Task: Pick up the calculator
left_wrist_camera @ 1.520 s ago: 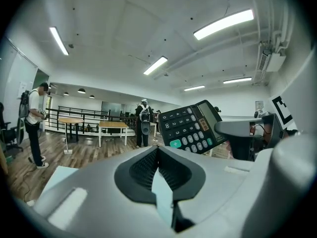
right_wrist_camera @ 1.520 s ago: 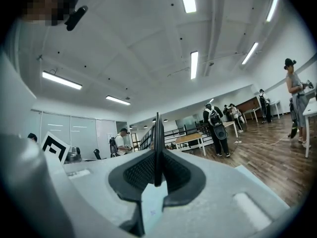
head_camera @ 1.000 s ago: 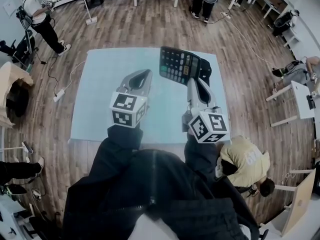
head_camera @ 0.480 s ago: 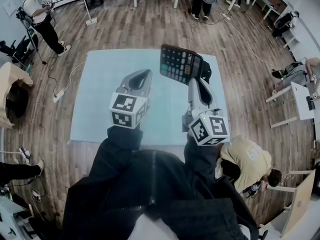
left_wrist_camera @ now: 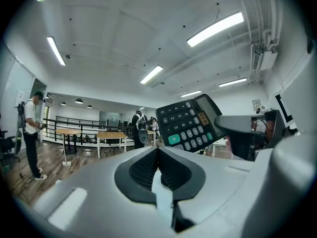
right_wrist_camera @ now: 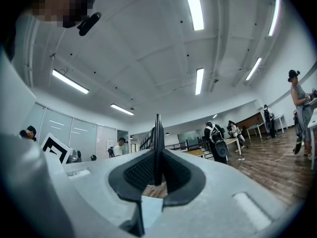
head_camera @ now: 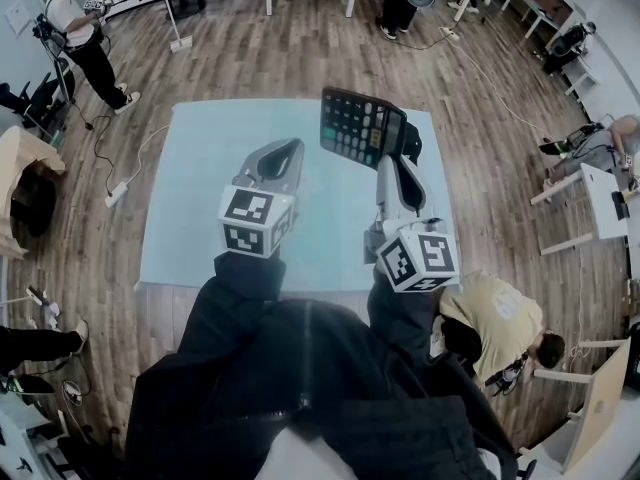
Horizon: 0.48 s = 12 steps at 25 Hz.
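My right gripper (right_wrist_camera: 157, 155) was pinched on the calculator (head_camera: 356, 128), its pads pressing the thin body edge-on. It held the calculator in the air above the pale blue table (head_camera: 200, 198). My left gripper (left_wrist_camera: 158, 158) hung alongside, jaws pressed together on nothing.

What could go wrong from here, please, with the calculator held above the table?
The right tool grips the calculator only along one thin edge, with most of its body sticking out, so it might pivot or slip and drop onto the table. The shut, empty left tool hangs close beside it, and a sideways swing could knock it.
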### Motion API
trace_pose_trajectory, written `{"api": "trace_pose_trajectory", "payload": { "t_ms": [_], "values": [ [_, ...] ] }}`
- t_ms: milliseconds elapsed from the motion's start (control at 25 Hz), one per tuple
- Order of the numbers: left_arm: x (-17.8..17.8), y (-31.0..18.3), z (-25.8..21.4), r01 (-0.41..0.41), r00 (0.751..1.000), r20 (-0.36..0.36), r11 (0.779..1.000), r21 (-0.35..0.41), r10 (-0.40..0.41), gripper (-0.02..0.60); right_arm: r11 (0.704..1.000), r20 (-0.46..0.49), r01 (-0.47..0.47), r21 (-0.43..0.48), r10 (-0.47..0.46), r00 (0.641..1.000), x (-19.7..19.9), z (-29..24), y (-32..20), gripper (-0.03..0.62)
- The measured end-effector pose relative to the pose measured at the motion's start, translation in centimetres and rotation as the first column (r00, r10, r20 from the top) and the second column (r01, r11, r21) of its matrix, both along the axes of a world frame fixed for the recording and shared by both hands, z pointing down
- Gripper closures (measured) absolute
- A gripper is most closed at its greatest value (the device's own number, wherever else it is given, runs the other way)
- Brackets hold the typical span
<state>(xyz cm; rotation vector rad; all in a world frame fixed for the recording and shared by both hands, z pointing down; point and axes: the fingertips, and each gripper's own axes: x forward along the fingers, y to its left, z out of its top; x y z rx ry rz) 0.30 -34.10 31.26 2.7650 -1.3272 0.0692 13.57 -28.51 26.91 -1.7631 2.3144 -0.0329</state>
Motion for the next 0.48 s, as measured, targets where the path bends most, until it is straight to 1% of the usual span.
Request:
{"api": "trace_pose_trajectory", "payload": {
  "t_ms": [480],
  "values": [
    [0.03,0.05,-0.13,-0.006,1.0,0.008,1.0,0.001,0.006,0.584,1.0,-0.007,-0.01,-0.005,0.01,1.0,0.15,0.09,0.04,0.556]
  ]
}}
